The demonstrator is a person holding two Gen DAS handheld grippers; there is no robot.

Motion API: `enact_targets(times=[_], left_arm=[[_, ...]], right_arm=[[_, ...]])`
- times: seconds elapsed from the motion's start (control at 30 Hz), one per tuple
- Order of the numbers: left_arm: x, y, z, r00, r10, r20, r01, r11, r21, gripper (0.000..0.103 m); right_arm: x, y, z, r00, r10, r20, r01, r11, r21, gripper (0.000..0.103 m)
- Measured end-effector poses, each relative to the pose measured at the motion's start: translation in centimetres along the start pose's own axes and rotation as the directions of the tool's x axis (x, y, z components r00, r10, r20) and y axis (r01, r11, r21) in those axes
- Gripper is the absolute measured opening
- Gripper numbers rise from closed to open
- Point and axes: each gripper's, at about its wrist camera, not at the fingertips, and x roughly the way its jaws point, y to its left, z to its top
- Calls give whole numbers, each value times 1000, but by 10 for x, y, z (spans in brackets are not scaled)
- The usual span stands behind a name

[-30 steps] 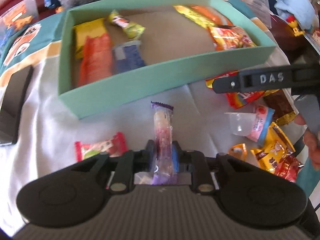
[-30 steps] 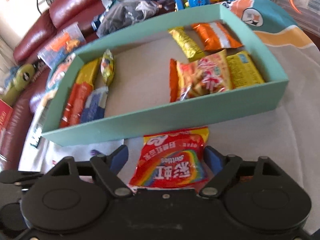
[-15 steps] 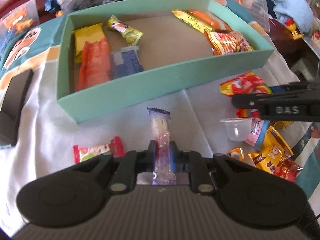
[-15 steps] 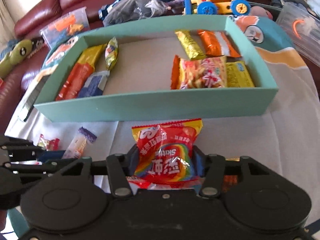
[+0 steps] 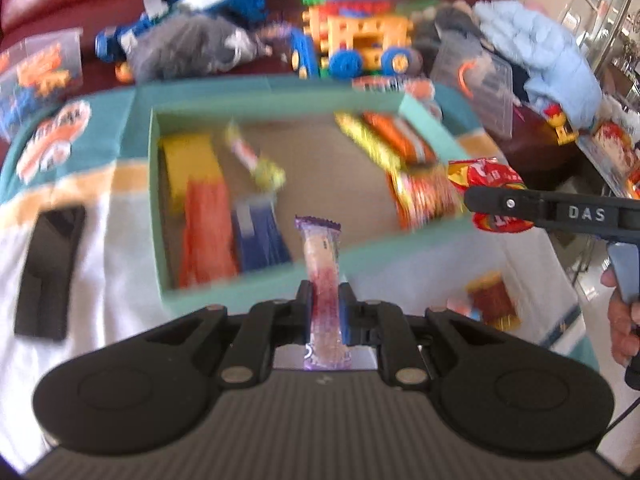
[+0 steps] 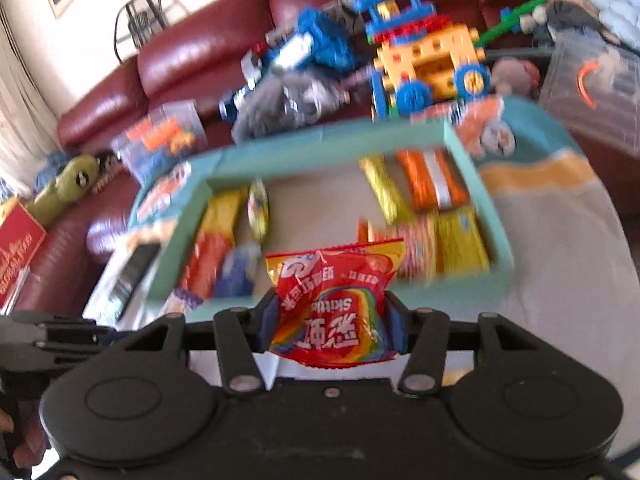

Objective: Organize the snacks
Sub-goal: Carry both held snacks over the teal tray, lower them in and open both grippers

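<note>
My left gripper [image 5: 325, 300] is shut on a thin purple-ended snack stick [image 5: 321, 268] and holds it above the near wall of the teal box [image 5: 256, 296]. My right gripper [image 6: 330, 322] is shut on a red Skittles bag [image 6: 332, 300], raised near the front wall of the same box [image 6: 460, 280]. That bag also shows in the left wrist view [image 5: 486, 176] at the box's right end. Inside the box lie several snack packs at both ends, such as an orange pack [image 5: 206, 232] and a yellow pack [image 6: 460, 240].
Loose snacks [image 5: 490, 296] lie on the white cloth right of the box. A black phone-like slab [image 5: 48, 272] lies at the left. Toy vehicles [image 6: 428, 60], a clear bin [image 6: 592, 92] and a red sofa [image 6: 192, 52] stand behind the box.
Both grippers have lifted their snacks off the cloth and moved toward the box. The right gripper closed on the Skittles bag during the earlier frames.
</note>
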Motion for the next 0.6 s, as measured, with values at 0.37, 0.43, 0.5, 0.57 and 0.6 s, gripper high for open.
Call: enact_targets(times=[0.37, 0.43, 0.5, 0.57, 0.6], left_arm=[[88, 27, 113, 999, 43, 30, -42, 998, -46, 13], [109, 32, 122, 999, 50, 17, -49, 997, -57, 13], [128, 37, 129, 998, 56, 3, -56, 996, -66, 13], [142, 40, 133, 998, 64, -7, -65, 996, -67, 13], [150, 42, 136, 998, 68, -12, -69, 995, -67, 13]], right_arm=[[105, -13, 100, 1000, 11, 15, -12, 999, 40, 52], [128, -16, 110, 1000, 9, 12, -9, 998, 55, 52], [149, -19, 114, 1000, 20, 6, -20, 997, 74, 52], [164, -19, 113, 1000, 22, -4, -22, 997, 75, 52], [172, -19, 115, 1000, 28, -13, -27, 997, 73, 52]])
